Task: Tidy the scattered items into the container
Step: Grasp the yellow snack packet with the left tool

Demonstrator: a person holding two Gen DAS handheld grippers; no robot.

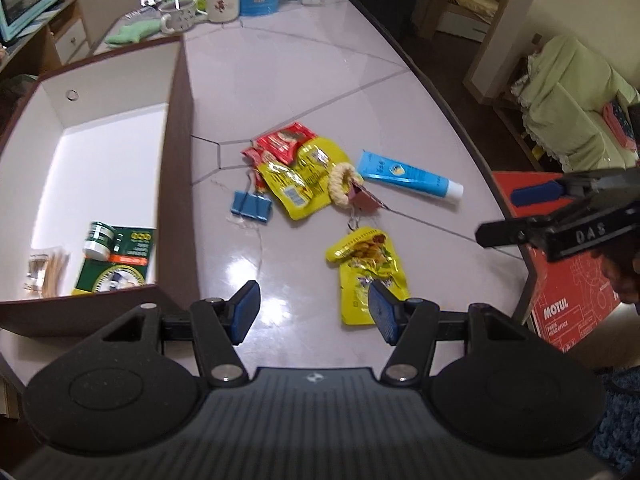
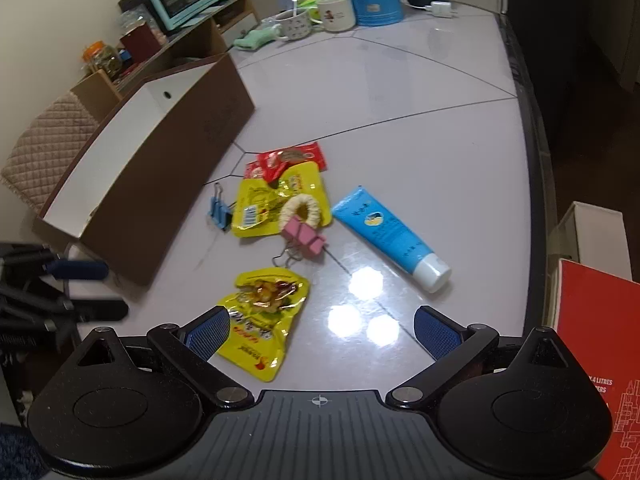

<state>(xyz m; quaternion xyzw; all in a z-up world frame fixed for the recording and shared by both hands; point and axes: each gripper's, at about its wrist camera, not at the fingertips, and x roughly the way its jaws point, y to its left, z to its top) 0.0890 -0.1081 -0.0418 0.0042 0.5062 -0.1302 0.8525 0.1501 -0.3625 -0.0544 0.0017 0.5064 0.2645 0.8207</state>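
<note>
Yellow packet point(image 2: 262, 322) near table edge point(image 2: 534, 200)

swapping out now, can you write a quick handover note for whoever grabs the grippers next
Left gripper: open, empty, above the table.
Right gripper: open, empty.
Done: a green packet and a few small things lie in the box.
Left on the table: lone yellow pouch nearest, blue tube, blue clip, pink clip, cream hair tie, a pile of yellow and red packets.
</note>
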